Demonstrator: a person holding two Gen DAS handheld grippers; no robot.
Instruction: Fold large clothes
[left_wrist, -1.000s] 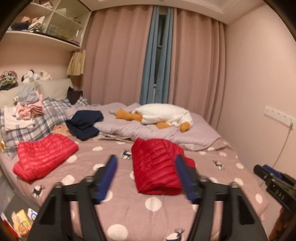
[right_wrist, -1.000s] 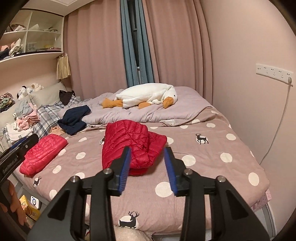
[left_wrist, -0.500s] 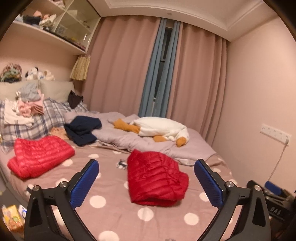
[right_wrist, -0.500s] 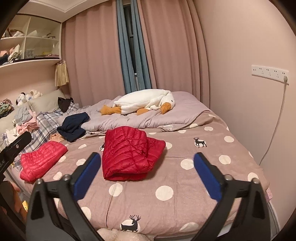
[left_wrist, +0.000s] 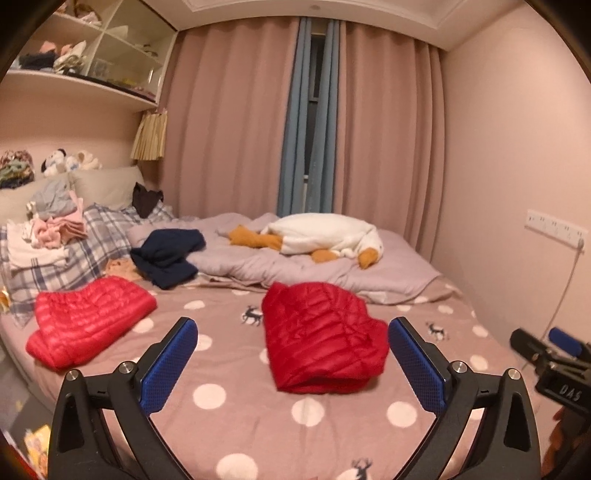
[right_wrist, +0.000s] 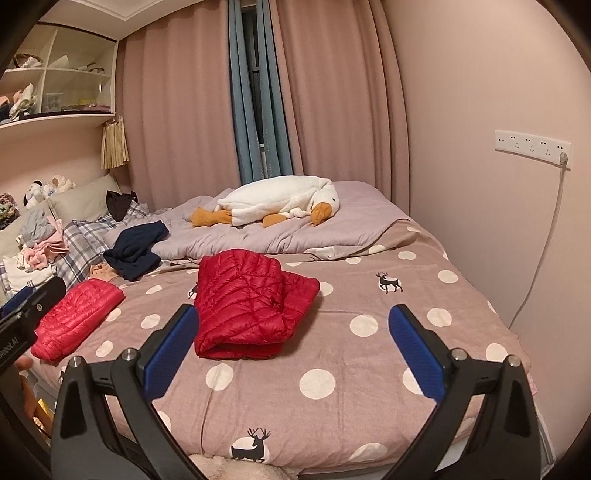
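Bed (left_wrist: 236, 406) — jacket (left_wrist: 321, 339) beyond open tongs (left_wrist: 291, 354)

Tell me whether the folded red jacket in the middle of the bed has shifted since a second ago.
No. The folded red jacket lies in the same spot beside the deer print on the bedspread; only the camera moved.

Home bedroom: wide bed under a pink polka-dot deer-print cover (right_wrist: 332, 354), white plush goose with orange feet (right_wrist: 280, 203) at 12 o'clock, pink floor-length curtains (left_wrist: 229, 122), white wall shelves (left_wrist: 92, 55) at 10 o'clock, beige pillows (left_wrist: 107, 186).
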